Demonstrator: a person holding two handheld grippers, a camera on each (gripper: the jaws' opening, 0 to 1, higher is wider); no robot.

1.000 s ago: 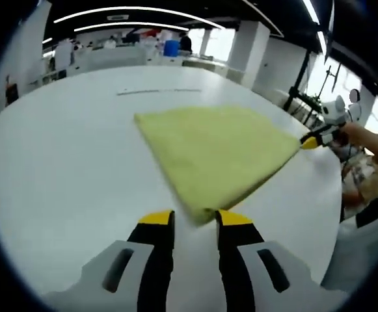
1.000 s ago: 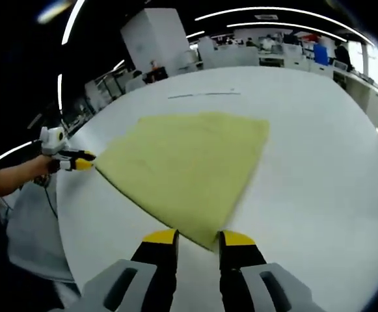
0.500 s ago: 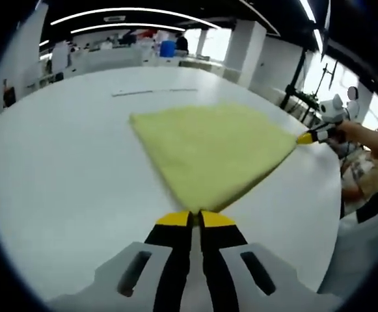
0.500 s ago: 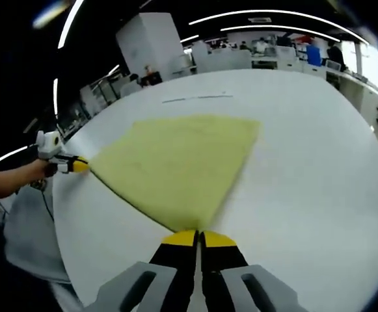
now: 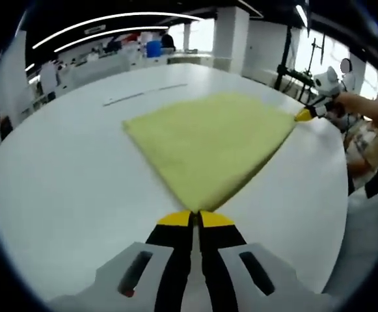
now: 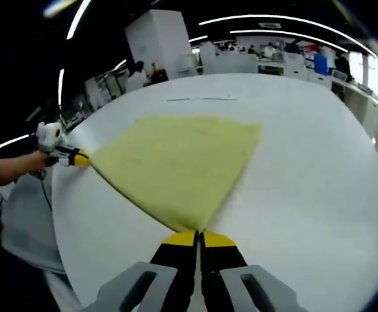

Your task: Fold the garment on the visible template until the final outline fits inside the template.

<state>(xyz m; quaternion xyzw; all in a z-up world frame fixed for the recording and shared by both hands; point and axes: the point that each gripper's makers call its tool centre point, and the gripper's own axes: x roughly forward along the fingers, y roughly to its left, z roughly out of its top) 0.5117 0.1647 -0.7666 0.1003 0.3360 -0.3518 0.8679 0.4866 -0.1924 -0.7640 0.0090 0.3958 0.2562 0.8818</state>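
A yellow-green garment [image 5: 208, 140] lies flat on the white table [image 5: 65, 188], folded into a rough four-cornered shape. In the left gripper view my left gripper [image 5: 196, 216] is shut on the garment's nearest corner. My right gripper [image 5: 304, 115] comes in at the right, its yellow tips on the right-hand corner. In the right gripper view the garment [image 6: 175, 162] spreads ahead, with my right gripper [image 6: 198, 235] shut on its near corner and my left gripper [image 6: 78, 158] on the left corner. A thin dark line [image 6: 202, 99] marks the table beyond the cloth.
The person's hand [image 5: 361, 107] and forearm [image 6: 10, 170] reach in from the table's side. A grey cloth [image 6: 26, 221] hangs below the table's left edge. Desks, pillars and people stand far behind. Bare white tabletop [image 6: 319, 188] surrounds the garment.
One second ago both grippers stood open around the garment's corners; both have since shut on them. Since half a second ago the views shifted slightly, the garment staying flat.
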